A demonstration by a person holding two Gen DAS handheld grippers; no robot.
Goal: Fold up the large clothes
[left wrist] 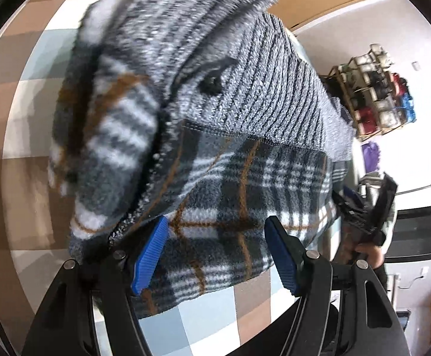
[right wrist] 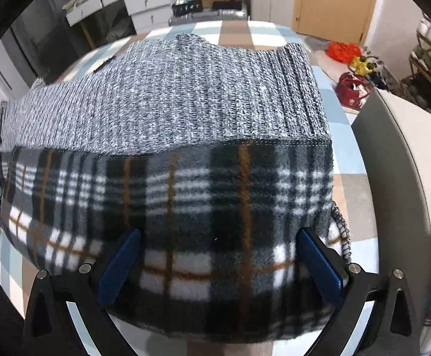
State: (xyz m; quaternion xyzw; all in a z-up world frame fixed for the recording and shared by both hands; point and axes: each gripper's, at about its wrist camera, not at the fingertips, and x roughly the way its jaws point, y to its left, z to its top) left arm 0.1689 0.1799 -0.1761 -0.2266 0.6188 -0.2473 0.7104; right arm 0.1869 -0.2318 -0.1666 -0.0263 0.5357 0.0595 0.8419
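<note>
A folded grey marled knit garment lined in black, white and tan plaid fleece lies on a surface covered with a blue, white and brown checked cloth, filling most of both wrist views. In the right wrist view the plaid layer's near edge curves across six o'clock, its right edge drops straight down at three o'clock beside a loose dotted cord, and checked cloth lies bare beyond that edge and along a strip at nine o'clock. The right gripper stands with its blue-padded jaws wide apart over the plaid, one pad at seven o'clock and one at five; the fabric passes between them, but whether the pads press on it cannot be told. In the left wrist view the left gripper likewise has its ribbed blue pads spread, plaid fleece between them and neither pad plainly pinching it. There the garment's left side, at nine to eleven o'clock, is blurred and bunched, and a dark button sits near the centre on the ribbed knit. At four o'clock the other black gripper frame and a hand show partly behind the cloth's edge. A shelf of shoes stands well apart at two o'clock. Bare checked cloth lies at six o'clock, under the near hem
</note>
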